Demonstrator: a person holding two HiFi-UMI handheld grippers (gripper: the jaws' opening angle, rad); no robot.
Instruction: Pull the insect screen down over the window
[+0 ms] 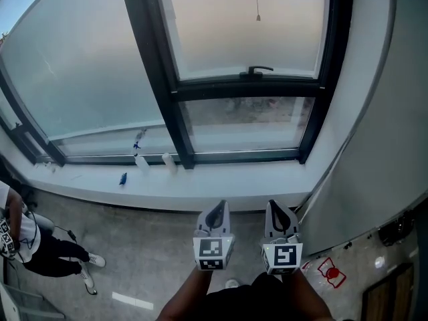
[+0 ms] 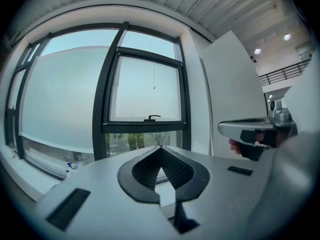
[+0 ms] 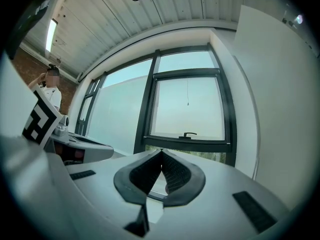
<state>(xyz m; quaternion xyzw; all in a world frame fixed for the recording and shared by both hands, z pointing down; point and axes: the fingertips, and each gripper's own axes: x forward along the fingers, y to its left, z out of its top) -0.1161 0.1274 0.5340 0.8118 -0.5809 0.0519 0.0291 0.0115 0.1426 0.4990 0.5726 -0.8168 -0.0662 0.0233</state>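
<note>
The window (image 1: 244, 29) has dark frames and a black handle (image 1: 259, 69) on its lower rail. A thin pull cord with a small knob (image 1: 257, 17) hangs in front of the upper pane; the same cord (image 2: 154, 88) (image 3: 188, 104) shows in both gripper views. The screen itself is not visible over the glass. My left gripper (image 1: 215, 207) (image 2: 160, 147) and right gripper (image 1: 281, 207) (image 3: 161, 150) are side by side in front of the sill, well short of the window and below the cord. Both are shut with nothing between the jaws.
The white sill (image 1: 221, 182) carries two small white bottles (image 1: 142, 164), a spray bottle (image 1: 138, 139) and a blue item (image 1: 123, 178). A white wall panel (image 1: 374, 146) rises close on the right. A person (image 1: 27, 239) stands at the lower left. A red mark (image 1: 332, 271) lies on the floor.
</note>
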